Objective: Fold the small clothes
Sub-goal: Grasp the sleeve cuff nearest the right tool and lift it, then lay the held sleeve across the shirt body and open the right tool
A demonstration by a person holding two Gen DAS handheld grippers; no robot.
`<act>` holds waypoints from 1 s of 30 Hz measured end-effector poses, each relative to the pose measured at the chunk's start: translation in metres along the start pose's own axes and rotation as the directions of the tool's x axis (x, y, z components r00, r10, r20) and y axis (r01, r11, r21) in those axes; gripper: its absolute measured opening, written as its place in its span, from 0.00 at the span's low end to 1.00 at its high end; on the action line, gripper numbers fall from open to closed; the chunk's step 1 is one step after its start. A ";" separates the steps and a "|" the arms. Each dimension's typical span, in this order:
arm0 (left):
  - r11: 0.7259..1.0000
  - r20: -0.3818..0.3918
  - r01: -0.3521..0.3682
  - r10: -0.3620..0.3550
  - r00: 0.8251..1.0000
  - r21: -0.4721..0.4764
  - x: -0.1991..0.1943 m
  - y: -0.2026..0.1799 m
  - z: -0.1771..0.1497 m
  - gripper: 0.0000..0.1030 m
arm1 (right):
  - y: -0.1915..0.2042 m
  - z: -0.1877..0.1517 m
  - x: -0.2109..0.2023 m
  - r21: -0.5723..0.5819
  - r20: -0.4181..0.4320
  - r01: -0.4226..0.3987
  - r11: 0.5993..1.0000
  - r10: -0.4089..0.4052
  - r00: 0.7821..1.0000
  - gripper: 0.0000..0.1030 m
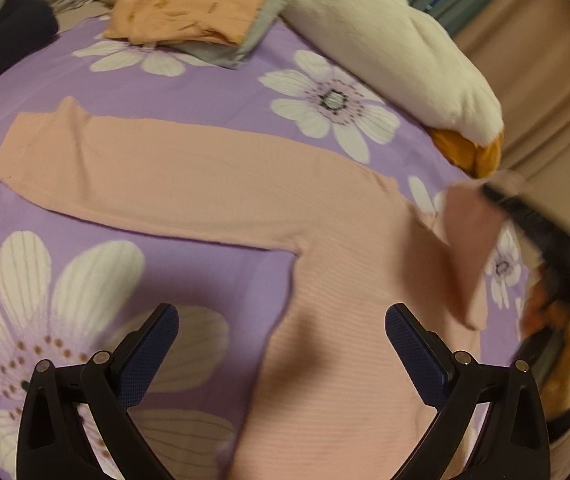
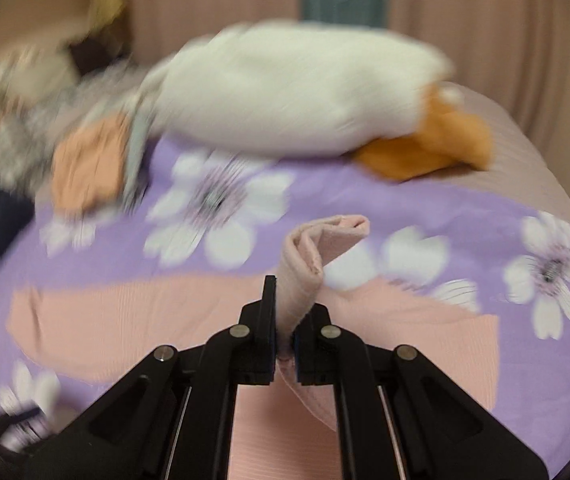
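Observation:
A pale pink long-sleeved top (image 1: 213, 184) lies spread on the purple flowered bedsheet (image 1: 189, 80), its left sleeve stretched out flat toward the left. My left gripper (image 1: 281, 344) hovers open above the body of the top, with nothing between its fingers. My right gripper (image 2: 285, 320) is shut on the cuff end of the other pink sleeve (image 2: 305, 272), which sticks up bunched between the pads. In the left wrist view the right gripper (image 1: 497, 196) appears blurred at the right edge, lifting that sleeve (image 1: 473, 240) off the sheet.
A folded orange garment (image 1: 189, 4) rests on grey cloth (image 1: 261, 36) at the far side. A white plush toy with orange feet (image 1: 397, 56) lies along the back right. Dark fabric (image 1: 9, 40) sits at the far left. Beige curtains (image 2: 485, 20) hang behind the bed.

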State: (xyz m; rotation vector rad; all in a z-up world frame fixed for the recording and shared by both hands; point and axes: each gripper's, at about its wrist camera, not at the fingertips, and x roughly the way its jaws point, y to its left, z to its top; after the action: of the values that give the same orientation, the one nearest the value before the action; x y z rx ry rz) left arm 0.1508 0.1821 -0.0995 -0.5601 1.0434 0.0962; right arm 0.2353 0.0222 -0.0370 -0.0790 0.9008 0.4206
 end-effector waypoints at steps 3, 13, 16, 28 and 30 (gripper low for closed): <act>1.000 0.006 -0.006 0.007 1.000 -0.015 0.003 0.008 0.005 0.99 | 0.035 -0.027 0.036 -0.122 -0.091 0.009 0.993 -0.020 0.996 0.10; 0.984 -0.006 0.179 -0.179 0.984 0.016 0.023 -0.035 0.034 0.99 | -0.036 -0.055 -0.009 0.110 -0.025 -0.361 0.926 0.365 0.931 0.64; 0.954 -0.030 0.300 -0.299 0.954 0.023 0.039 -0.064 0.045 0.99 | -0.098 -0.068 -0.027 0.239 0.058 -0.349 0.906 0.345 0.937 0.64; 0.957 -0.112 0.289 -0.287 0.951 0.005 0.139 -0.102 0.050 0.51 | -0.203 -0.145 -0.003 0.458 -0.035 -0.139 0.878 0.174 0.984 0.22; 0.965 -0.114 0.261 -0.261 0.959 -0.016 0.149 -0.088 0.048 0.44 | -0.207 -0.151 0.003 0.473 -0.050 -0.135 0.871 0.180 0.982 0.21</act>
State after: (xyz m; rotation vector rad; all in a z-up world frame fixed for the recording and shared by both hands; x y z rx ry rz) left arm 0.2940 0.1023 -0.1717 -0.7065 1.0721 -0.1704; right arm 0.2042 -0.2029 -0.1557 0.4275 1.0842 0.3420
